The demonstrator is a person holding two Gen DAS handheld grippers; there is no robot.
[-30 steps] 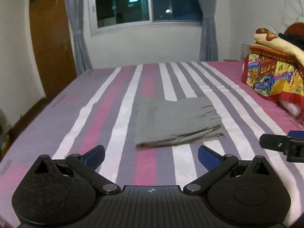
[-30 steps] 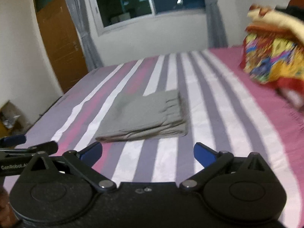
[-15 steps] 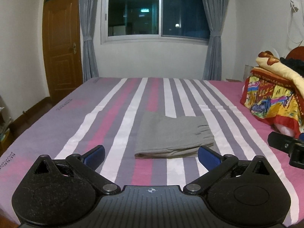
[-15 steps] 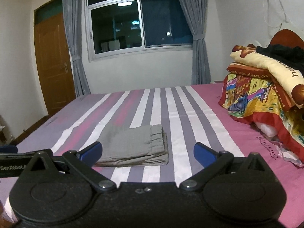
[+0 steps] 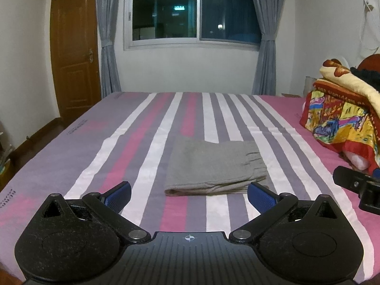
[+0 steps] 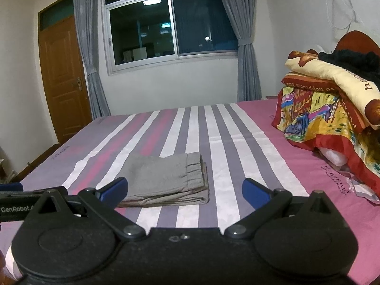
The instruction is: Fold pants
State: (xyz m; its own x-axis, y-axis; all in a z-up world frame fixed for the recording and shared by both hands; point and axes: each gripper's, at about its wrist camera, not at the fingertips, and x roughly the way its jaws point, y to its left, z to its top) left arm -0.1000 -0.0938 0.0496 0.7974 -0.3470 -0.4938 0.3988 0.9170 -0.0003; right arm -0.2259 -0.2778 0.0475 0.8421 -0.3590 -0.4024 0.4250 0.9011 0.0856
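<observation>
The grey pants (image 5: 213,167) lie folded into a flat rectangle on the striped bed sheet (image 5: 133,147), waistband to the right. In the right wrist view the same pants (image 6: 166,180) sit left of centre on the bed. My left gripper (image 5: 188,193) hovers open near the bed's front edge, short of the pants, with nothing between its blue pads. My right gripper (image 6: 185,191) is open too, pulled back from the pants and empty. The right gripper's black body (image 5: 356,185) shows at the right edge of the left wrist view.
A pile of colourful blankets (image 6: 332,109) fills the bed's right side by a red headboard (image 6: 356,45). A wooden door (image 5: 73,52) stands at the left. A curtained window (image 5: 194,11) is in the far wall. The floor drops off left of the bed.
Both grippers have drawn back and tilted up from the bed, so the folded pants look smaller and farther away. The pants have not moved. Both stay open.
</observation>
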